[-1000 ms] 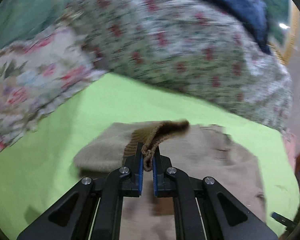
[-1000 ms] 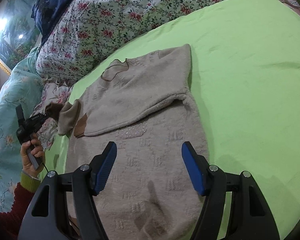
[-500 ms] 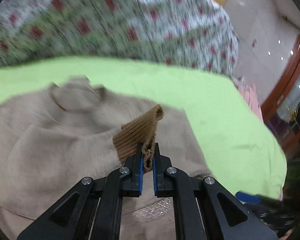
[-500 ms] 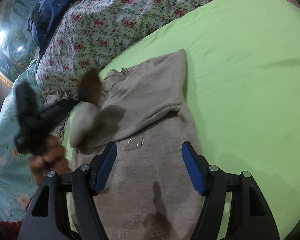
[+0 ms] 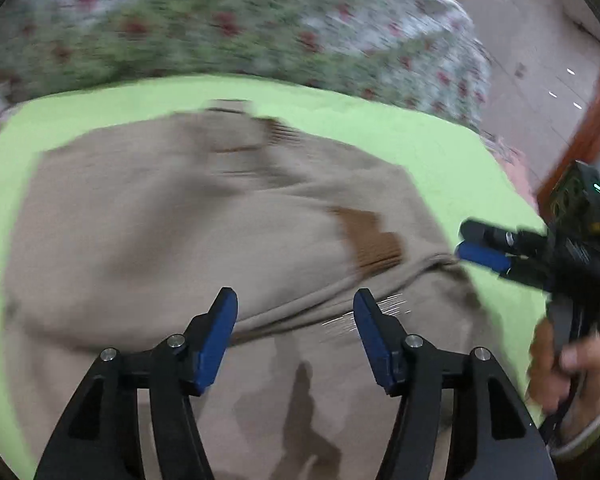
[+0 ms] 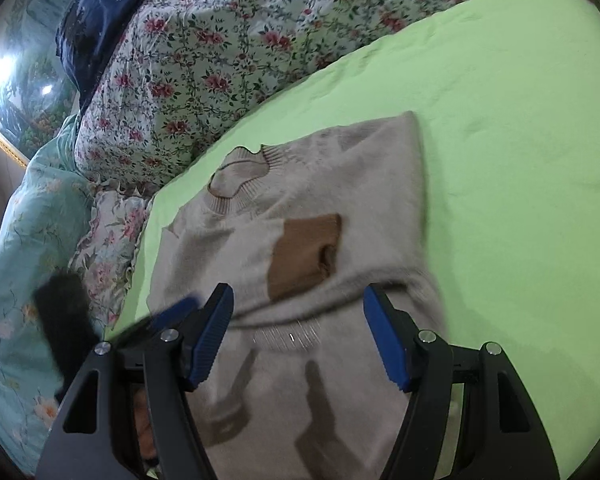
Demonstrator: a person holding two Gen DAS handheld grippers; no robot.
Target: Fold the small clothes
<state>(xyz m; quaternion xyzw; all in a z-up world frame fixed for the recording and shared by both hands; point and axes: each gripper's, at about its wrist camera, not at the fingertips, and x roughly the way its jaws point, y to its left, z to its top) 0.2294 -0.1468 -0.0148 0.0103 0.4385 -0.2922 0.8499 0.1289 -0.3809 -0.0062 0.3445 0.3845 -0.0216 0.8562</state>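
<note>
Two empty claws (image 5: pixel 296 312) (image 6: pixel 298 316) above unlabelled beige sweater (image 6: pixel 340 184).

No readable text or labels (blur hides much).

The sweater (image 6: pixel 332 184) is soft, fuzzy beige knit with a brown ribbed cuff (image 6: pixel 304 256). Under it, the green sheet (image 6: pixel 520 120) is smooth matt cloth.

Green sheet (image 6: pixel 500 128); floral quilt (image 6: pixel 228 60); navy blanket (image 6: pixel 96 28); framed pic (image 6: pixel 24 92).
</note>
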